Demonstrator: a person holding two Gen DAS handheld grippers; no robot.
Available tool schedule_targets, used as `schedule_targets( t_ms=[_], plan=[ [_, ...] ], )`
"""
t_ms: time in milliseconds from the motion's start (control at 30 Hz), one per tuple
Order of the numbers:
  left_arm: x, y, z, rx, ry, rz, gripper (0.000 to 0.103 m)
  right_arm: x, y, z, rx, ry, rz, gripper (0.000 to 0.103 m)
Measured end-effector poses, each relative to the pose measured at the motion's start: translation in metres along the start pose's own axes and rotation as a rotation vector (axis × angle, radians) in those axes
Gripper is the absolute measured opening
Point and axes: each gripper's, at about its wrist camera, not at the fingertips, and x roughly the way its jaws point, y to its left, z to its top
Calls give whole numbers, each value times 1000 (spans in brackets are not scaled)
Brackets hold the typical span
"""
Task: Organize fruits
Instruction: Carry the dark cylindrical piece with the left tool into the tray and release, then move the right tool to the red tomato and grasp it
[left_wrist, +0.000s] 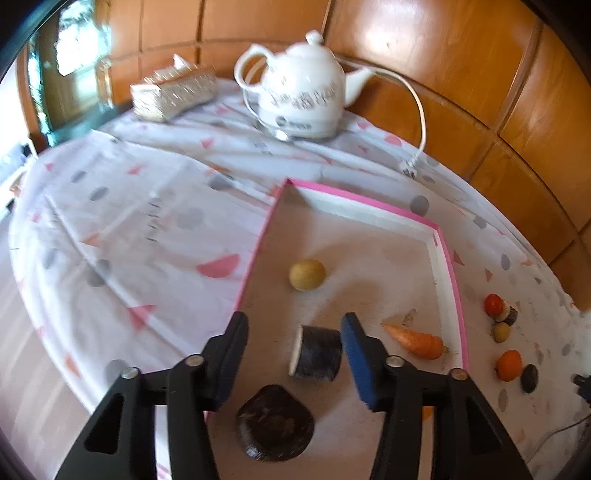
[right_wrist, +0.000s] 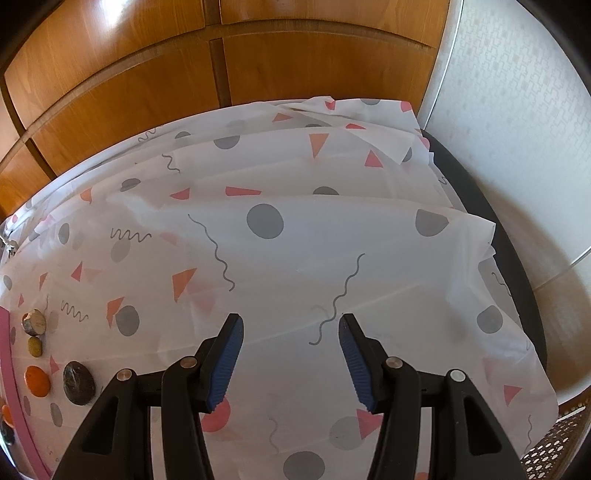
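Observation:
A pink-rimmed tray (left_wrist: 448, 258) holds a yellow ball fruit (left_wrist: 307, 275), a carrot (left_wrist: 415, 340), a dark roll with a white end (left_wrist: 317, 352) and a dark shell-shaped piece (left_wrist: 275, 422). My left gripper (left_wrist: 295, 319) hangs open over the tray. The dark roll lies just beyond its fingers, close to the right pad, and is not pinched. Right of the tray lie a red tomato (left_wrist: 494, 304), an orange (left_wrist: 509, 364) and a dark oval piece (left_wrist: 529, 377). My right gripper (right_wrist: 291, 321) stands open above bare tablecloth. The orange (right_wrist: 37, 380) and dark oval (right_wrist: 78, 382) are far to its left.
A white kettle (left_wrist: 303, 88) with a cord (left_wrist: 419, 110) and a tissue box (left_wrist: 171, 92) stand at the back of the table against wooden panels. The tablecloth (right_wrist: 295, 240) hangs over the table's right edge (right_wrist: 517, 295) in the right wrist view.

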Motion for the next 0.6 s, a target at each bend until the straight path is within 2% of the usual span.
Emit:
schedule_targets(
  t_ms=[67,267,533,600],
  plan=[
    [-11,0,-4,-1,-47,39,74,0,0,0,0,1,3,55],
    [-35,2,-18,24,-112,108,92,-5,6,-1,-19,-25,41,55],
    [-46,9,-34,20,-115,171,96,-11,28,-4,-111,-53,106,55],
    [-48,11,-36,19,-114,167,96,-12,32,-5,-125,-56,112,55]
  ],
)
